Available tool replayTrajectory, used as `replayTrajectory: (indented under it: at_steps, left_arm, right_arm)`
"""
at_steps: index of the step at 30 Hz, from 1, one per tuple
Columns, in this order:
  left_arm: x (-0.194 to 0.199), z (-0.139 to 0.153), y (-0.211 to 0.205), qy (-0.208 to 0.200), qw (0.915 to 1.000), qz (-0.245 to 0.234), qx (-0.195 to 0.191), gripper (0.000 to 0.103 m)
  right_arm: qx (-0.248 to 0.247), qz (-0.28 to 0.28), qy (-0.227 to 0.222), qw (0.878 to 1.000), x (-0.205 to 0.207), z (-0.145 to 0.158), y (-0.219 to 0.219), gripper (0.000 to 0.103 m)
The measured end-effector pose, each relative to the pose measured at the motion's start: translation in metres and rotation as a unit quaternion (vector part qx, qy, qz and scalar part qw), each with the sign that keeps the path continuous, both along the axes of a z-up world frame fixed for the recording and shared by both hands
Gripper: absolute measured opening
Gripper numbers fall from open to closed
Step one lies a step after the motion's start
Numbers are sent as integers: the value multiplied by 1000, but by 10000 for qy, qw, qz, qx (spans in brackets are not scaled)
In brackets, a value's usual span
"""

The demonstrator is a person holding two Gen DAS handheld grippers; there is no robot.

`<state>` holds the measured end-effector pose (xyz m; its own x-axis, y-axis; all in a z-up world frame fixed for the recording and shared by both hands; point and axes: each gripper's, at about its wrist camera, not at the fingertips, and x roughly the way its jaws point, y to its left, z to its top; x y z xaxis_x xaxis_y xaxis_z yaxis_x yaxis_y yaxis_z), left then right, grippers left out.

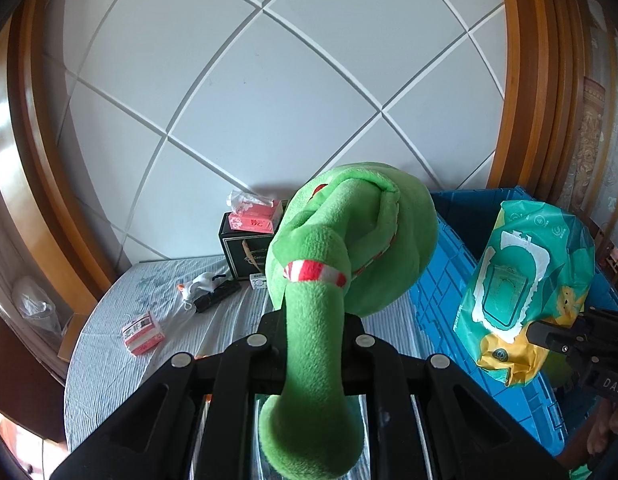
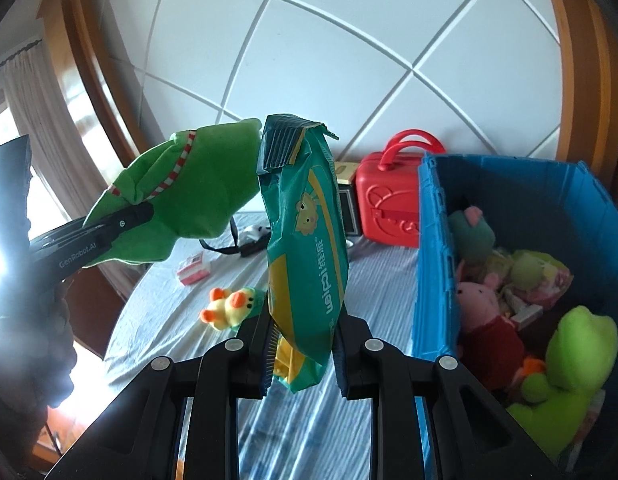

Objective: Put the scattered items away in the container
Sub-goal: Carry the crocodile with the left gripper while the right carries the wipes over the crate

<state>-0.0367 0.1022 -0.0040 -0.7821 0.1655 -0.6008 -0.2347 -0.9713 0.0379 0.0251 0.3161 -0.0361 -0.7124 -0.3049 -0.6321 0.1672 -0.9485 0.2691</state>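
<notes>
My left gripper [image 1: 313, 344] is shut on a limb of a green plush toy [image 1: 349, 240] with a red-and-white striped band, held up above the table. The same green plush toy [image 2: 189, 196] shows at the left of the right wrist view, clamped in the left gripper [image 2: 121, 220]. My right gripper [image 2: 303, 344] is shut on a green and yellow wet-wipes pack [image 2: 305, 248], which hangs upright between the fingers. That wipes pack [image 1: 525, 288] appears at the right of the left wrist view, over the blue crate [image 1: 441, 292]. The blue crate [image 2: 433, 240] stands to the right and holds several plush toys.
On the striped cloth lie a yellow duck toy [image 2: 229, 308], a small pink packet [image 1: 143, 334], a black strap item [image 1: 217, 298] and a white toy [image 1: 201, 282]. A black box [image 1: 245, 248] with a pink tissue pack [image 1: 255, 218] and a red case [image 2: 389, 200] stand by the wall.
</notes>
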Motion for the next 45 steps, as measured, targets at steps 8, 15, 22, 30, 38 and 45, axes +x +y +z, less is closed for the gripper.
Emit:
replayTrajectory:
  at_steps: [8, 15, 22, 30, 38, 45]
  left_arm:
    - [-9, 11, 49, 92, 9988, -472, -69, 12]
    - [-14, 27, 100, 175, 9953, -950, -97, 12]
    - [-16, 40, 162, 291, 9880, -1507, -189, 12]
    - [-27, 35, 231, 170, 9794, -1985, -315, 12]
    - [-43, 23, 291, 12, 9722, -2280, -526, 12]
    - [-56, 15, 326, -92, 9684, -2417, -612, 12]
  right_arm:
    - [-48, -425, 103, 9990, 7, 8, 44, 23]
    - [-87, -799, 217, 9965, 21, 17, 81, 23]
    - [-86, -1316, 283, 9909, 39, 22, 131, 23]
    - [-130, -1767, 111, 9841, 58, 7, 180, 23]
    - [-226, -1957, -92, 9804, 72, -15, 202, 23]
    - [-223, -2025, -310, 9785, 84, -35, 213, 23]
